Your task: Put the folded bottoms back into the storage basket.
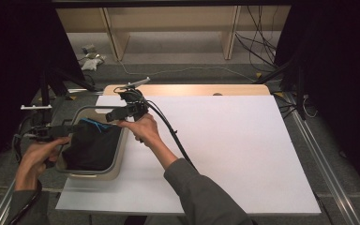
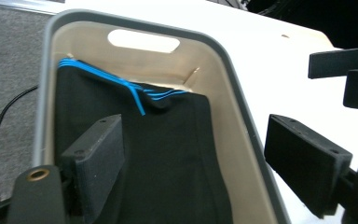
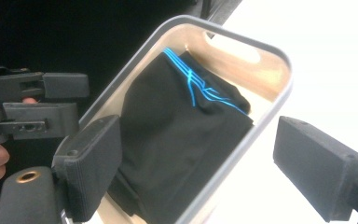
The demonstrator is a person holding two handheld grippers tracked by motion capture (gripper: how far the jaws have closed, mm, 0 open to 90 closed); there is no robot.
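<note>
We see a rounded-rectangular bin with a grey rim, smooth cream walls and an oblong handle slot at its far end. It sits at the left edge of the white table, near the far left corner. Inside lies a folded black cloth, soft and matte, with thin bright-blue stripes gathered at its far end. It fills most of the bin's floor.

Our left gripper hangs over the bin's left rim. In the left gripper view its blocky black jaws stand wide apart with nothing between the ribbed pads; one pad is over the cloth, the other beyond the bin's wall above the table. They hold nothing.

Our right gripper is over the bin's far right corner. In the right gripper view its jaws also gape wide and empty, straddling the bin's rim, one over the cloth, one over the bare table.
</note>
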